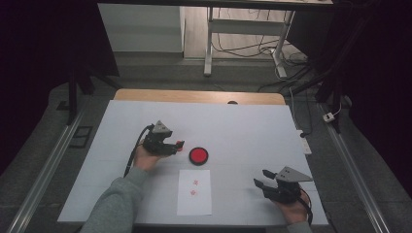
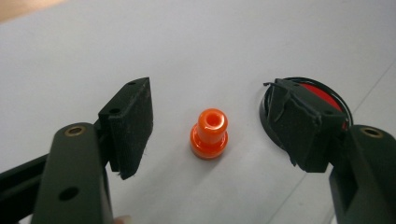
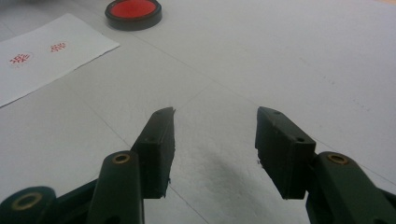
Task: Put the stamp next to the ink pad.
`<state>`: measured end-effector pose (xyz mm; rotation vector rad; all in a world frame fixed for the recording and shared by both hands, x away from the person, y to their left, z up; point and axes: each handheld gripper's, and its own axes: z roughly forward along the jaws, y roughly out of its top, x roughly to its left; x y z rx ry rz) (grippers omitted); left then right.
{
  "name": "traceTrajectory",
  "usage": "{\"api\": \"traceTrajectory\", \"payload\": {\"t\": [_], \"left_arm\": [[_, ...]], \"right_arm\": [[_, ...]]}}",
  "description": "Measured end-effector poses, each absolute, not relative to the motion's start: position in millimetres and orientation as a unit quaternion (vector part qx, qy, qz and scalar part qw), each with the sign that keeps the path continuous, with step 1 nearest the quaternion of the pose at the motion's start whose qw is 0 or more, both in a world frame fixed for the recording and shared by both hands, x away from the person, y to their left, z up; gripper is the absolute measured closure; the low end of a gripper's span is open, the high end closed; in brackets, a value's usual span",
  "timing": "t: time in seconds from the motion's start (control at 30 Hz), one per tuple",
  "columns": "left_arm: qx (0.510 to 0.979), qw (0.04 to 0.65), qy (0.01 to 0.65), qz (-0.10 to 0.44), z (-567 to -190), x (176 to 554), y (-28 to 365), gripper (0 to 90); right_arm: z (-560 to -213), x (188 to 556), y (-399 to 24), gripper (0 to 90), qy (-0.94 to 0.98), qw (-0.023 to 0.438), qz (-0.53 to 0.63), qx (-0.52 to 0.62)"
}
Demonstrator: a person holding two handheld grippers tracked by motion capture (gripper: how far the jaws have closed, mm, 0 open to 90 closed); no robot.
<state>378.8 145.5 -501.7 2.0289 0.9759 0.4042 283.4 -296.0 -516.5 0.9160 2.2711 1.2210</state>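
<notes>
In the high view the orange stamp is mostly hidden behind the tips of the left gripper, so only a small orange-red spot is made out there. In the left gripper view the round ink pad is largely covered by the right-hand jaw, and its red face is seen only as a sliver. The marks on the paper sheet are two small red stamp prints; their pattern is too fine to be read.

The stamp is stood upright on the white tabletop, its long axis vertical, with the wider base down and the hollow narrow end pointing up. It is placed just left of the ink pad and is not touched by either jaw.

The left gripper is held low over the tabletop, pointed rightward toward the ink pad, its jaws spread wide on either side of the stamp. The left hand is wrapped around it from below, with a grey sleeve reaching in from the near edge.

The right gripper is held at the near right, well apart from the paper sheet, pointed leftward. Its jaws are released and nothing is held between them.
</notes>
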Motion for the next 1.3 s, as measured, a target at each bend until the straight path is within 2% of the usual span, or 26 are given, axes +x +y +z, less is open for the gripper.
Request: {"api": "traceTrajectory", "payload": {"t": [0.37,0.67,0.87,1.3], "left_arm": [[0.823,0.404,0.363,0.162,-482.6,327.7,167.9,30.9],[0.817,0.415,0.374,0.143,-487.7,283.6,184.8,32.7],[0.825,0.400,0.368,0.155,-496.9,255.0,192.0,33.0],[0.818,0.398,0.386,0.153,-512.8,234.5,206.7,33.1]], "right_arm": [[-515.7,282.9,-297.2,47.0,0.815,0.199,0.440,0.321],[-516.3,282.7,-297.4,45.5,0.820,0.209,0.430,0.315],[-516.2,282.7,-298.5,44.5,0.820,0.215,0.430,0.309],[-520.3,283.8,-297.9,43.2,0.828,0.217,0.422,0.299]]}}
